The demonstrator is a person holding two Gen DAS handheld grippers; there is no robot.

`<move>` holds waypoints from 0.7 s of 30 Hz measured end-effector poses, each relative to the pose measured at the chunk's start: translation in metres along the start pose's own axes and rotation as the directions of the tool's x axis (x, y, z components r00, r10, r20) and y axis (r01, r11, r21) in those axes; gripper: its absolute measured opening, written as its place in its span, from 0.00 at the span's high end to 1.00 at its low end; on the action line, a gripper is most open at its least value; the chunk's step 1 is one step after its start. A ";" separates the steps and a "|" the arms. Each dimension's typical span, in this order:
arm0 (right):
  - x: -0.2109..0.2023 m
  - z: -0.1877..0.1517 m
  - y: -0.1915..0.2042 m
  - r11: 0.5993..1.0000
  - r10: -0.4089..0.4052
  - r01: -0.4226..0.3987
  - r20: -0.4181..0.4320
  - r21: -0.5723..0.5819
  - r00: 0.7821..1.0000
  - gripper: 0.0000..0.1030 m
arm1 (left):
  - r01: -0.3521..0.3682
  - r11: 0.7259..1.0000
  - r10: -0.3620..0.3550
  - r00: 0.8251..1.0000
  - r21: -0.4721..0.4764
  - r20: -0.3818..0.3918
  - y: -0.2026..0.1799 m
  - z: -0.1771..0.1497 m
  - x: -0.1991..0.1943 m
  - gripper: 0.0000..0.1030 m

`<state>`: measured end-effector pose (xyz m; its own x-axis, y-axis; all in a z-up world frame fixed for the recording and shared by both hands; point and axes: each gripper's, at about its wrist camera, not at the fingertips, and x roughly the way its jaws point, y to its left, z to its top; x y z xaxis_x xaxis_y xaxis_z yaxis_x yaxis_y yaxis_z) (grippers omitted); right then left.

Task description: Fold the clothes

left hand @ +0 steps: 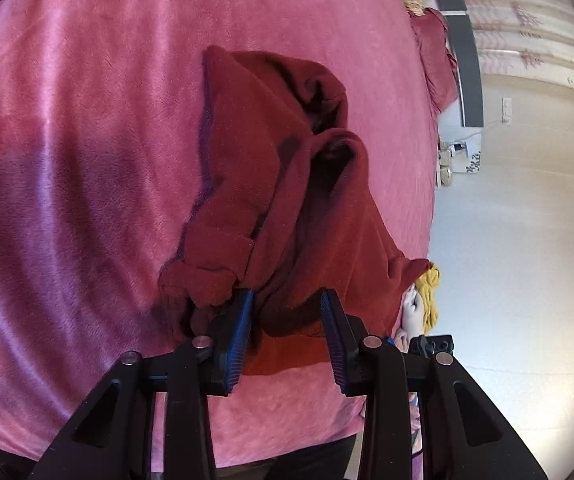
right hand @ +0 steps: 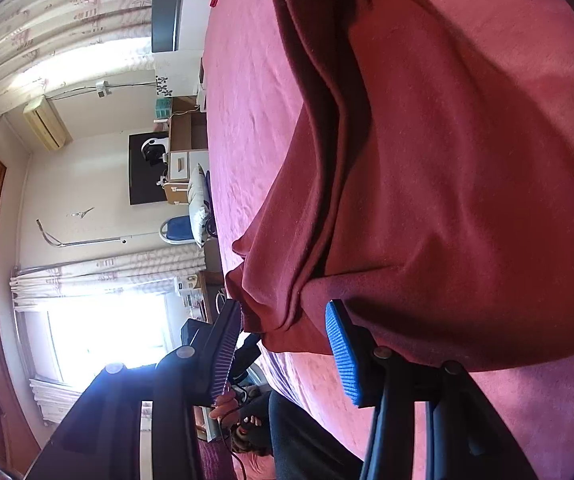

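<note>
A dark red garment (left hand: 287,184) lies crumpled on a pink bed (left hand: 87,140), its folds running toward the camera. The left claw (left hand: 287,320) sits at the garment's near edge, blue pads (left hand: 241,336) apart in the picture, with a bunch of cloth between them. Something yellow (left hand: 429,296) hangs at the bed's right edge, over pale floor (left hand: 527,260).
</note>
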<state>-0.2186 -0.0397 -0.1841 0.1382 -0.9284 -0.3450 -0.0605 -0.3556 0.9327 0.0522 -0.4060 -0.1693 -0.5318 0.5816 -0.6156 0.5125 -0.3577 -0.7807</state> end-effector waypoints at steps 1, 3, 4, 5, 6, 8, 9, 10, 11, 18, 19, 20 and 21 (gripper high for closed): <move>-0.001 0.000 0.000 1.000 0.000 0.000 0.003 0.000 1.000 0.55 | -0.003 1.000 0.003 1.000 -0.005 -0.002 0.001 -0.001 0.000 0.91; -0.003 0.001 -0.001 1.000 0.000 0.000 0.007 0.000 1.000 0.55 | 0.054 0.998 -0.054 0.998 -0.037 -0.011 0.002 0.000 0.000 0.91; -0.004 0.001 -0.001 1.000 0.001 -0.001 0.009 0.000 1.000 0.55 | 0.087 0.994 -0.088 0.996 -0.059 -0.013 0.002 0.001 -0.002 0.91; -0.004 0.001 -0.002 1.000 0.000 0.000 0.011 0.000 1.000 0.55 | 0.122 0.989 -0.123 0.992 -0.082 -0.013 0.003 0.001 -0.005 0.91; -0.005 0.002 -0.002 1.000 0.000 0.000 0.014 0.001 1.000 0.55 | 0.165 0.981 -0.167 0.986 -0.107 -0.009 0.003 0.003 -0.010 0.91; -0.004 0.004 -0.004 1.000 0.000 0.000 0.016 0.006 1.000 0.55 | 0.275 0.946 -0.274 0.961 -0.175 0.027 0.002 0.013 -0.016 0.91; -0.004 0.004 -0.005 1.000 0.001 -0.001 0.017 0.009 1.000 0.55 | 0.320 0.925 -0.317 0.947 -0.204 0.046 0.001 0.019 -0.017 0.91; -0.003 0.005 -0.006 1.000 0.002 -0.002 0.018 0.012 1.000 0.55 | 0.358 0.906 -0.352 0.934 -0.228 0.067 0.000 0.025 -0.018 0.91; -0.002 0.006 -0.006 1.000 0.004 -0.004 0.019 0.015 1.000 0.55 | 0.387 0.888 -0.377 0.922 -0.248 0.091 -0.001 0.033 -0.019 0.91; 0.006 0.011 -0.006 1.000 0.002 -0.002 0.006 0.014 1.000 0.55 | 0.472 0.815 -0.439 0.882 -0.337 0.174 -0.002 0.077 -0.008 0.91; 0.008 0.013 -0.006 1.000 0.001 -0.001 0.004 0.013 1.000 0.55 | 0.495 0.792 -0.453 0.869 -0.359 0.199 0.004 0.082 -0.006 0.91; 0.009 0.014 -0.006 1.000 0.001 -0.001 0.005 0.014 1.000 0.55 | 0.515 0.764 -0.460 0.857 -0.389 0.231 0.011 0.086 -0.001 0.88; 0.010 0.016 -0.007 1.000 0.000 0.000 0.006 0.016 1.000 0.55 | 0.541 0.730 -0.466 0.841 -0.417 0.275 0.015 0.091 0.007 0.82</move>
<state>-0.2325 -0.0480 -0.1961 0.1319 -0.9290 -0.3457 -0.0765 -0.3572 0.9309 -0.0048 -0.4735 -0.1947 -0.8712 0.4553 -0.1836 0.3680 0.3583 -0.8580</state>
